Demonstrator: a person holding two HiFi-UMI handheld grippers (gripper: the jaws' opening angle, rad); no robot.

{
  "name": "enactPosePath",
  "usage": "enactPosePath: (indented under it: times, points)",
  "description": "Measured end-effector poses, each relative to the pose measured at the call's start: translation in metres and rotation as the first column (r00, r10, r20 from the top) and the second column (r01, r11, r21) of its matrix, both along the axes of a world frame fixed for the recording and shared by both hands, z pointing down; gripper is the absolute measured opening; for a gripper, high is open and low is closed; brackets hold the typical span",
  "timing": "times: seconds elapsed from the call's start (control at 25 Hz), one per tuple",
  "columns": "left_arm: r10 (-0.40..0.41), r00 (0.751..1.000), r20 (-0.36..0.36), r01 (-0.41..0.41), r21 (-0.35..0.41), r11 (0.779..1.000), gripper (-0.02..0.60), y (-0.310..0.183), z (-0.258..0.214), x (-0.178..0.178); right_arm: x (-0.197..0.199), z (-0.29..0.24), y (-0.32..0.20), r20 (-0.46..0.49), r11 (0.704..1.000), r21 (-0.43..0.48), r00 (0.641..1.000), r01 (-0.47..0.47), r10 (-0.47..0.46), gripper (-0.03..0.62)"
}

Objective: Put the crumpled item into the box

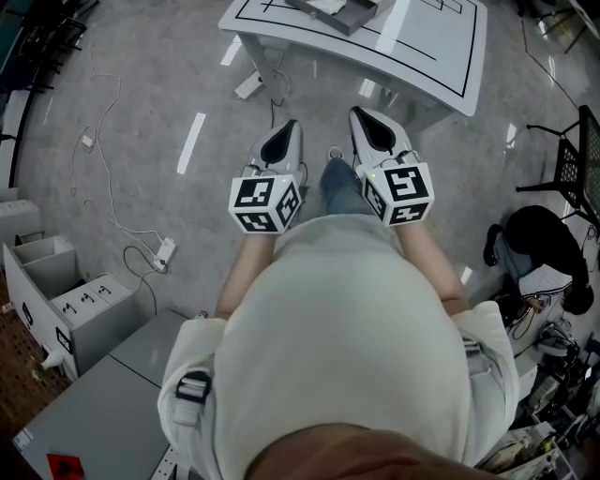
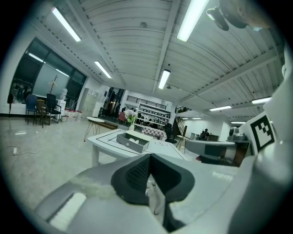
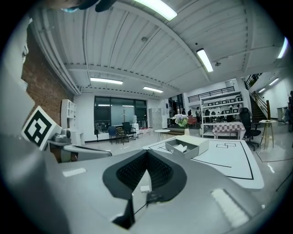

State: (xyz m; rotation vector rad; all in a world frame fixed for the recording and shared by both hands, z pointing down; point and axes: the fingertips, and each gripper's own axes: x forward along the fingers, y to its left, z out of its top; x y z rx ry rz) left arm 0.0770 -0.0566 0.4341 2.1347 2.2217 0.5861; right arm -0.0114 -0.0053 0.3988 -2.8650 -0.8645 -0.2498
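Note:
A grey open box point(image 1: 343, 12) stands on the white table point(image 1: 441, 47) ahead of me, apart from both grippers. In the right gripper view the box point(image 3: 190, 148) holds a white crumpled item point(image 3: 182, 148); the left gripper view shows the same box point(image 2: 132, 142) with something white inside. My left gripper point(image 1: 287, 129) and right gripper point(image 1: 362, 116) are held side by side at waist height over the floor, short of the table, pointing at it. The left gripper point(image 2: 150, 157) and the right gripper point(image 3: 146, 155) both have their jaws pressed together with nothing between them.
Cables and a power strip point(image 1: 164, 251) lie on the floor at left. Grey cabinets point(image 1: 84, 309) stand at lower left. A black chair point(image 1: 574, 159) and a dark bag point(image 1: 539, 239) are at right. Table legs point(image 1: 255, 58) rise ahead of the grippers.

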Motion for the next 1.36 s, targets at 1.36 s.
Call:
enactPosePath:
  times: [1.36]
  points:
    - [-0.013,1.0,0.008,0.013,-0.019,1.0,0.0,-0.019,-0.008,0.001,0.002,-0.009,-0.029,-0.017,0.999,-0.033,1.0,0.018,-0.018,-0.002]
